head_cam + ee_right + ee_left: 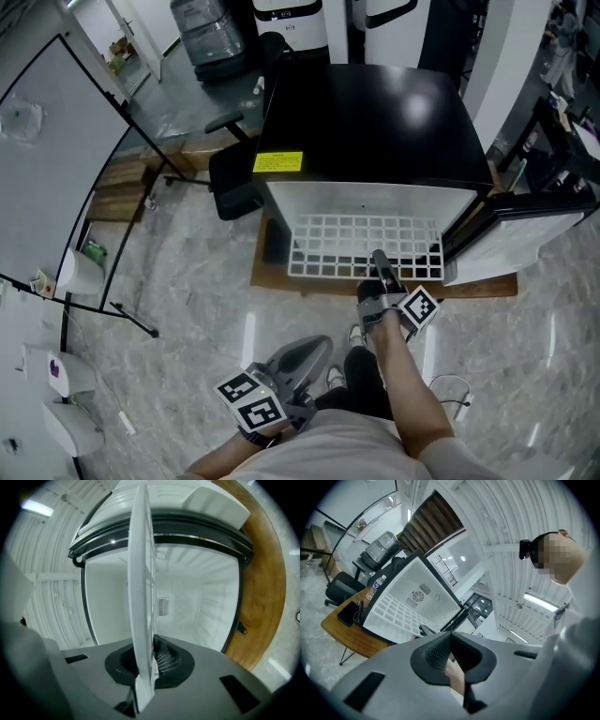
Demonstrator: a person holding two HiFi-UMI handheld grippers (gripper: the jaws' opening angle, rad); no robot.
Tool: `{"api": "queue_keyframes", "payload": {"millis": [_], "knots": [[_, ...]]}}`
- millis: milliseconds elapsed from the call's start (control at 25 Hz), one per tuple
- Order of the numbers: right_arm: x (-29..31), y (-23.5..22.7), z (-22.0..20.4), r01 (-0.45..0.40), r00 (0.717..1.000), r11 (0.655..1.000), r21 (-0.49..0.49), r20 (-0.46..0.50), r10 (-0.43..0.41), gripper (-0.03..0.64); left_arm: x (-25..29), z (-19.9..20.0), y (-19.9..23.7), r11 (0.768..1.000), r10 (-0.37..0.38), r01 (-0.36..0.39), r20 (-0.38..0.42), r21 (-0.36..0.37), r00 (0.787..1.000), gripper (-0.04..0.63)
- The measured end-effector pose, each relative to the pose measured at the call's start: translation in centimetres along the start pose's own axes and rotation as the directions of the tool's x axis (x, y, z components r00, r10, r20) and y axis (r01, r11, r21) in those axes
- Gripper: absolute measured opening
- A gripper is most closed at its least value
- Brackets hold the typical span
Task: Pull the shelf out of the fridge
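A black mini fridge (pixel 366 122) stands on a low wooden table, its white door (pixel 525 234) swung open to the right. The white grid shelf (pixel 328 246) sticks partway out of the front opening. My right gripper (pixel 382 272) is shut on the shelf's front edge, right of centre. In the right gripper view the shelf (pixel 140 583) runs edge-on between the pads (pixel 164 660), with the white fridge interior (pixel 197 606) behind. My left gripper (pixel 319 347) hangs low by the person's body, apart from the fridge, shut on nothing (pixel 449 651). The left gripper view also catches the shelf (pixel 398 613).
The wooden table (pixel 487 286) juts out past the fridge front. A black office chair (pixel 234 178) stands left of the fridge. A glass partition (pixel 56 141) lines the left side. A black phone (pixel 347 613) and a bottle (pixel 377 584) lie on the table beside the fridge.
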State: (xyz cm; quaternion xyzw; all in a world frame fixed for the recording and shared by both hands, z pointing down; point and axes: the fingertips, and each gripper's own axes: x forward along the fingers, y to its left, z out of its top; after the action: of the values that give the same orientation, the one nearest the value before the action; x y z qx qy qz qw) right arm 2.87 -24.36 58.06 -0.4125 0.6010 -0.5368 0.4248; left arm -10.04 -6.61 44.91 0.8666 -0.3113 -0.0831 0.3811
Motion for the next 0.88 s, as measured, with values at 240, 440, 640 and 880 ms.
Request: {"api": "queue_keyframes", "payload": {"millis": [240, 440, 640, 880], "knots": [[-2.0, -0.1, -0.9, -0.011, 1.000, 1.000, -0.003, 0.005, 0.011, 0.042, -1.2, -1.2, -0.7, 1.000, -0.016, 0.016, -0.008, 0.012, 1.000, 0.006], [-3.1, -0.4, -1.7, 0.001, 1.000, 1.000, 0.008, -0.025, -0.001, 0.043, -0.2, -0.4, -0.9, 1.000, -0.024, 0.024, -0.014, 0.008, 1.000, 0.006], [-5.6, -1.2, -3.1, 0.025, 0.997, 1.000, 0.019, -0.074, -0.024, 0.042, 0.3, -0.8, -1.8, 0.999, -0.047, 0.047, -0.023, 0.010, 0.999, 0.006], [-8.7, 0.4, -3.7, 0.014, 0.997, 1.000, 0.028, -0.081, -0.011, 0.043, -0.2, -2.2, -2.9, 0.997, -0.080, 0.080, -0.032, 0.000, 0.996, 0.006]]}}
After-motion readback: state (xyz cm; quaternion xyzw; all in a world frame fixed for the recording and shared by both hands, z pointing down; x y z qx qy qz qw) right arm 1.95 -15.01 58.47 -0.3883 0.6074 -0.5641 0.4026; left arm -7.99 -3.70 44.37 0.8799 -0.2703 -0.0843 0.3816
